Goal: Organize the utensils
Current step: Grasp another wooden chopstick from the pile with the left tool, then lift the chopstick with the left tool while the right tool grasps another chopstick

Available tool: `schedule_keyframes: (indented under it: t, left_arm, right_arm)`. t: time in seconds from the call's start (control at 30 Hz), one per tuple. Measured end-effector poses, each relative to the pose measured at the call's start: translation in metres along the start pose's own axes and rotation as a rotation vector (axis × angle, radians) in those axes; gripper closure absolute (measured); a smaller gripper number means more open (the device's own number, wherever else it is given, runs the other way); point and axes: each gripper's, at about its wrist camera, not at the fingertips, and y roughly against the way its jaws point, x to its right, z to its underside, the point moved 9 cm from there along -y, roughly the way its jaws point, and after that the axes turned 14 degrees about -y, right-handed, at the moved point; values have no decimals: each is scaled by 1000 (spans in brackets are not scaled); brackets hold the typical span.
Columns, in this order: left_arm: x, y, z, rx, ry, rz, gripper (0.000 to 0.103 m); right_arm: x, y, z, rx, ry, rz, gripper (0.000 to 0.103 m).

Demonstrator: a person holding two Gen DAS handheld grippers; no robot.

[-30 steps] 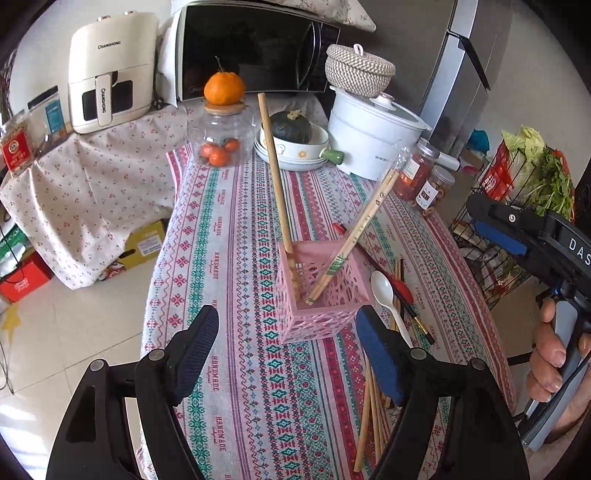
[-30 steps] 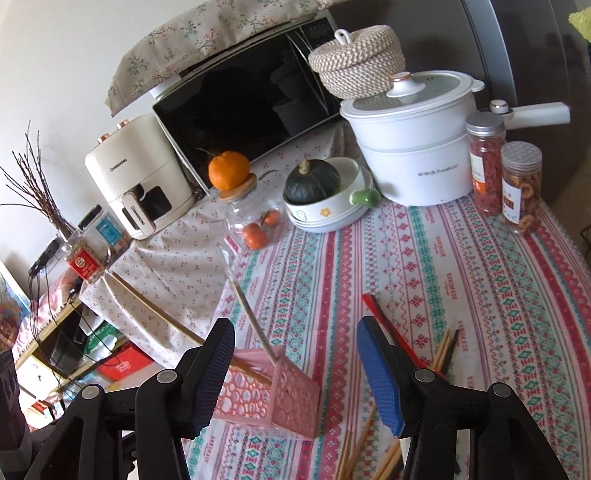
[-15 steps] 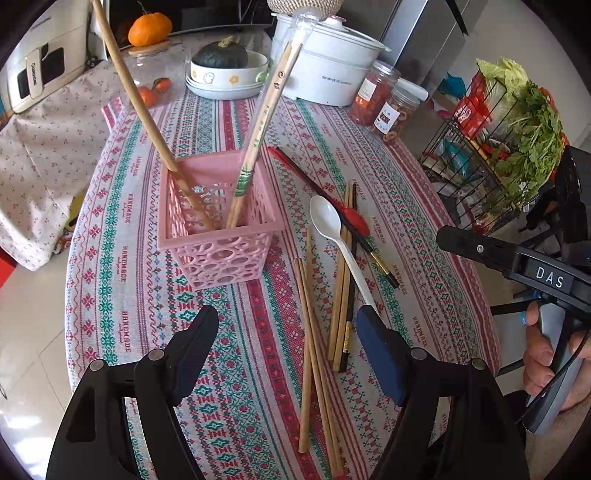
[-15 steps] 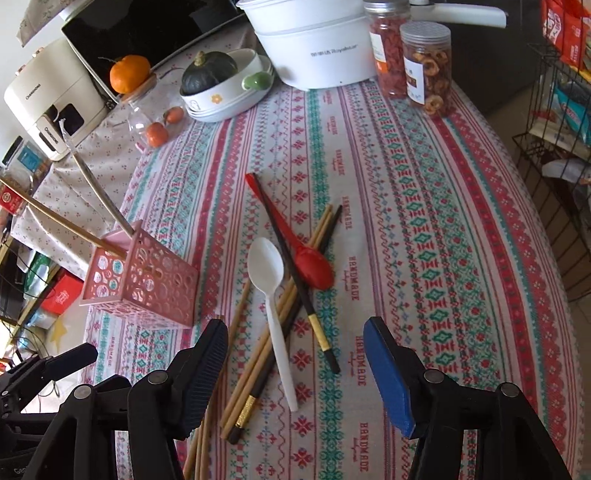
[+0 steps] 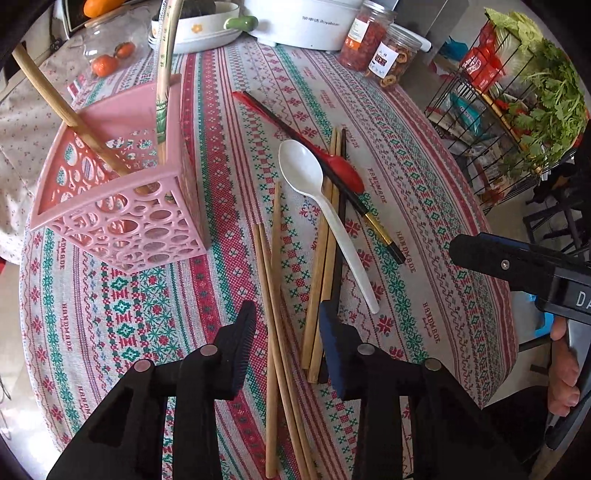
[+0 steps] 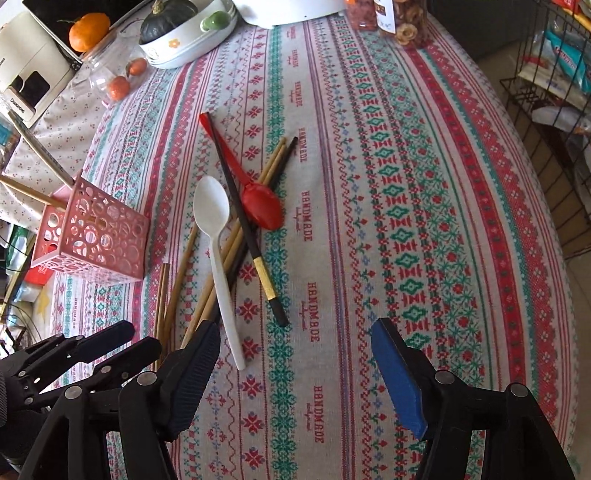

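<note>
A pink perforated basket (image 5: 122,192) (image 6: 94,236) stands on the patterned tablecloth with two chopsticks leaning in it. Loose utensils lie beside it: a white spoon (image 5: 317,206) (image 6: 218,251), a red spoon (image 5: 340,170) (image 6: 258,206), a black chopstick with a gold band (image 5: 369,221) (image 6: 255,236) and several wooden chopsticks (image 5: 275,295) (image 6: 177,280). My left gripper (image 5: 286,343) is partly open, low over the near ends of the wooden chopsticks, which run between its fingers. My right gripper (image 6: 295,362) is wide open and empty above the cloth, just right of the white spoon's handle.
At the far edge stand a white cooker (image 5: 303,22), two snack jars (image 5: 391,55), a bowl with a green squash (image 6: 184,33), a glass jar with tomatoes (image 6: 114,70). A wire rack with greens (image 5: 517,110) stands right of the table.
Both grippers have dropped and tilted down towards the loose utensils. My left gripper's jaws have narrowed around the wooden chopsticks. The basket now lies to the left.
</note>
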Motion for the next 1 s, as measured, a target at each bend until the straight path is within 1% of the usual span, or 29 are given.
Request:
schedule_keyframes:
  t: [0.23,0.4,0.47,0.6,0.77,1.0]
  left_arm:
    - [-4,-18,-4,-22,14,-40,80]
    - [-5,-29,-5,-43,20,-57,92]
    - [-4,-26,-7,-32,20,-58,93]
    - [-3,-3,-10,26,7,-54,94]
    - [-8,39,-7,114,-10,-56,94]
    - [-28,92,8,219,20,-47,94]
  right_arm:
    - [-2,4,-2,16,9,8,29]
    - [-2,3,-2,16,6,10,29]
    - [-2,3,-2,16,4,11,29]
    - [-6,0,-1,14,8,13,29]
    - [-15,-9,1,5,18,27,29]
    - [-44,-26,8,-5,44,25,29]
